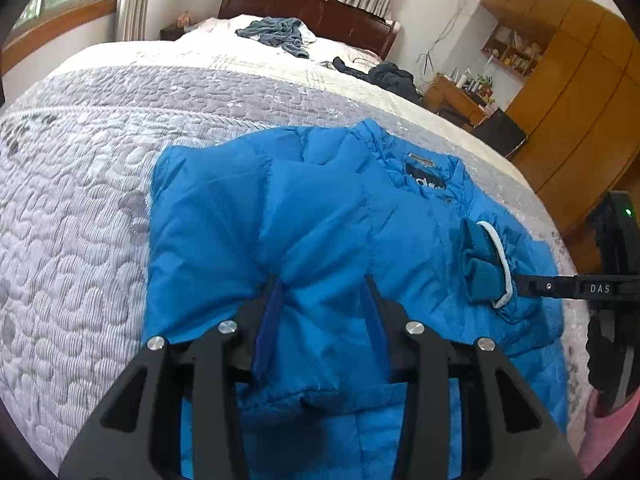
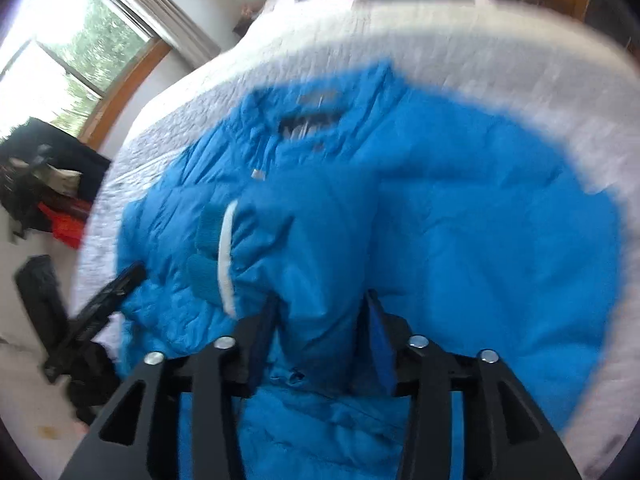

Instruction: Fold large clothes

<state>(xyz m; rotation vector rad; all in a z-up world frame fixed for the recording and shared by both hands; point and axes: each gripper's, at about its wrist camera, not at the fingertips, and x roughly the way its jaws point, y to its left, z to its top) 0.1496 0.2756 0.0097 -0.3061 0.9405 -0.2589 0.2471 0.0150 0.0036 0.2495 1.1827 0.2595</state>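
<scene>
A bright blue puffy jacket (image 1: pixel 320 200) lies spread on the bed, collar and black label (image 1: pixel 426 178) toward the headboard. My left gripper (image 1: pixel 322 288) is shut on a bunched fold of its near part, with fabric puckered between the fingers. A sleeve with a knit cuff and white trim (image 1: pixel 484 264) is folded over the body. My right gripper (image 1: pixel 524 286) reaches in from the right, its tip at that cuff. The blurred right wrist view shows the right gripper (image 2: pixel 320 308) shut on blue jacket (image 2: pixel 440 200) fabric beside the cuff (image 2: pixel 212 248), with the left gripper (image 2: pixel 128 276) at the left.
A grey and white quilted bedspread (image 1: pixel 80 200) covers the bed. A grey-blue garment (image 1: pixel 276 34) and a dark one (image 1: pixel 388 74) lie near the wooden headboard (image 1: pixel 304 8). A wardrobe (image 1: pixel 568 92) and a cluttered desk (image 1: pixel 456 100) stand to the right. Dark and red items (image 2: pixel 60 220) sit beside the bed.
</scene>
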